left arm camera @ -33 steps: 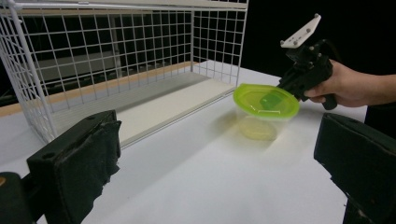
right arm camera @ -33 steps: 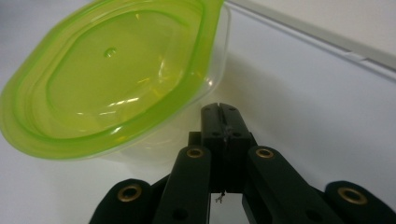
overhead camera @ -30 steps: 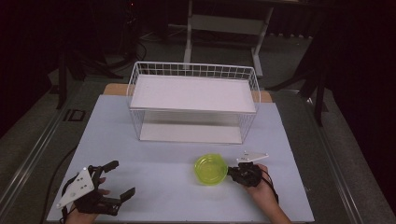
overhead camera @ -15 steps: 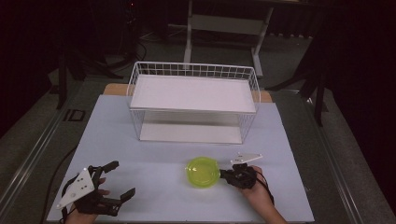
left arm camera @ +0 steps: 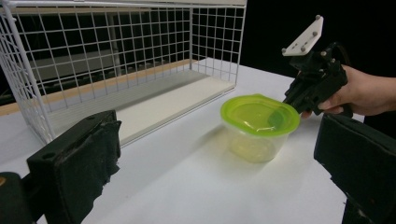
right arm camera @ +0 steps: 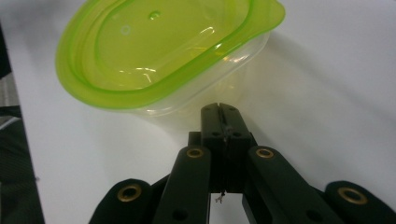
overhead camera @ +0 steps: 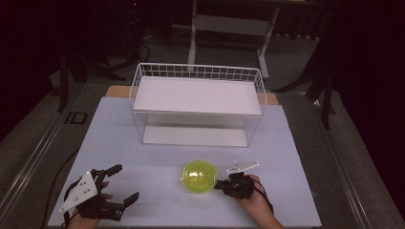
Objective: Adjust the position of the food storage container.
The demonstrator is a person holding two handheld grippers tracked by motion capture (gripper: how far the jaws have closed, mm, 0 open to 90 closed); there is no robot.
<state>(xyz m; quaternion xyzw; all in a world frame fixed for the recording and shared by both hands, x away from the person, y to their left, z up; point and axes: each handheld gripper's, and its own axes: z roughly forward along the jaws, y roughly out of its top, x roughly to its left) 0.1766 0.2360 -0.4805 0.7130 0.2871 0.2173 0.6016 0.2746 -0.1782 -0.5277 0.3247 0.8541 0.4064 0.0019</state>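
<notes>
Moved: lidded container (overhead camera: 198, 176) slid left, farther from wire basket (overhead camera: 198, 105).
Right gripper (overhead camera: 220, 185): jaws closed, empty, tips against container's right side.
Left gripper (overhead camera: 125, 183): wide open, empty, well left of container.

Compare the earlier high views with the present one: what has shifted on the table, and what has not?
The green-lidded container has slid leftward across the table, pushed by the right gripper with its jaws shut. The left gripper with open jaws and the wire basket stayed put.

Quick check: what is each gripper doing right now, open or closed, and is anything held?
Left gripper: open, nothing between its jaws.
Right gripper: shut, tips against the side of the green-lidded container, gripping nothing.
</notes>
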